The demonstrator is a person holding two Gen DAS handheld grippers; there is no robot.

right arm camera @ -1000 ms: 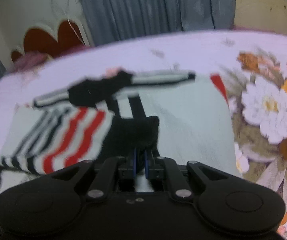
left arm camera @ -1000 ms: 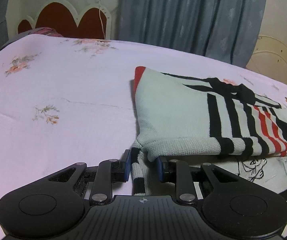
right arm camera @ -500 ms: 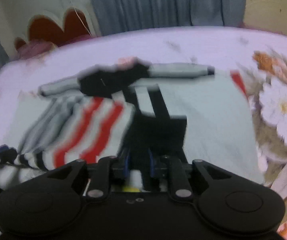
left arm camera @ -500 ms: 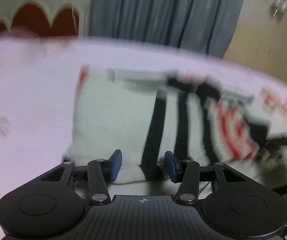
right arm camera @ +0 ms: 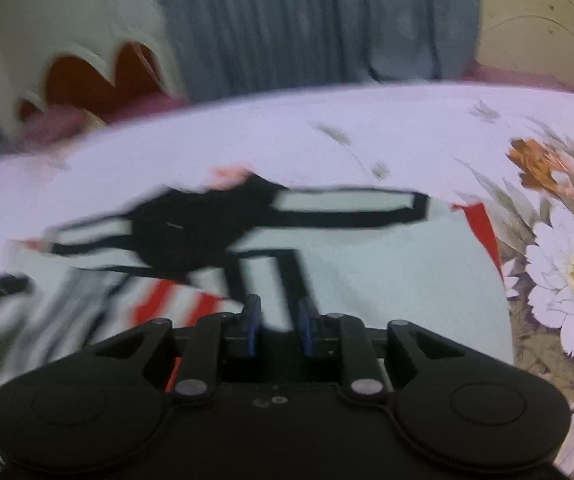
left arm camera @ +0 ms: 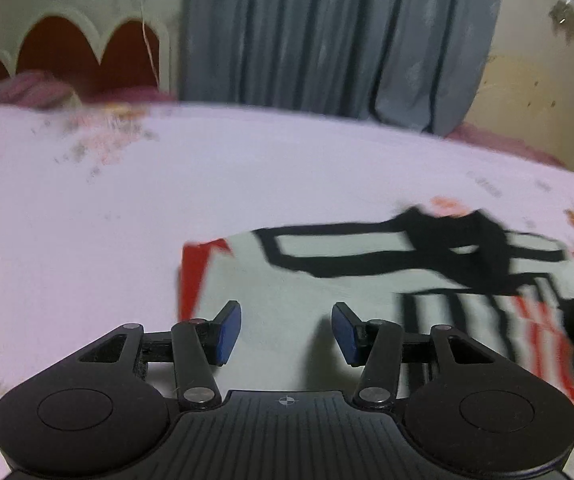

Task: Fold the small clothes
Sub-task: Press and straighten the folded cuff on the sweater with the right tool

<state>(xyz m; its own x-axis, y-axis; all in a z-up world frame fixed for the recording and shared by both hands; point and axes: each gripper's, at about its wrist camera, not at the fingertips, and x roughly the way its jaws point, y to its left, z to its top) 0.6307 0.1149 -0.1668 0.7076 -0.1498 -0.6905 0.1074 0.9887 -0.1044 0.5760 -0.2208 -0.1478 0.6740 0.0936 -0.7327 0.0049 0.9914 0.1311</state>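
both grippers have let go of the cloth they were pinching a second ago. left gripper [left arm camera: 286, 330], which then had a striped hem between its pads, now hovers over the pale panel of the small knitted sweater [left arm camera: 311, 300] with its jaws parted about halfway and nothing between them; the opening came early in that second and has since levelled off. its view has swung across the bed [left arm camera: 127, 220], so the garment's red-edged corner now lies just ahead of the left finger. right gripper [right arm camera: 278, 322], earlier clamped on a dark fold, shows a narrow gap between its blue pads [right arm camera: 251, 330]; the jaws have been opening slightly, and through the gap only pale knit lying below is visible, nothing pressed. the sweater lies flat on the floral sheet [right arm camera: 559, 272], pale back uppermost, a black-edged sleeve stretched across its far side and red and black stripes bunched toward the middle. both views are blurred. my reading: one fold is laid down and released, and the hands are heading for the next edge; the striped bunch looks untidy and may need smoothing.
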